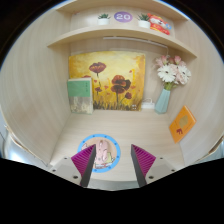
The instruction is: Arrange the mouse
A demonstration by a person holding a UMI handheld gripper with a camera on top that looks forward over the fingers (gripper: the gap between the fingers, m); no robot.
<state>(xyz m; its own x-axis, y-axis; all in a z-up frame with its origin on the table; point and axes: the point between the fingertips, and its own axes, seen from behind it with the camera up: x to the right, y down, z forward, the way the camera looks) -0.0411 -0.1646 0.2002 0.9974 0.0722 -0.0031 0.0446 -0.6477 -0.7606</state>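
Observation:
A small pink and cream mouse (103, 153) lies on a round mat with a blue rim (88, 143) on the pale wooden desk. My gripper (113, 165) is open and holds nothing. The mouse lies just ahead of the left finger (84, 160), slightly inside the gap between the two fingers. The right finger (143, 160) stands well clear of it to the right. The near edge of the mat is hidden behind the left finger.
A poppy painting (103, 80) leans on the back wall, with a small green picture (80, 95) to its left. A blue vase (163, 100) of flowers and an orange card (182, 123) stand to the right. A shelf (110, 36) above carries small ornaments.

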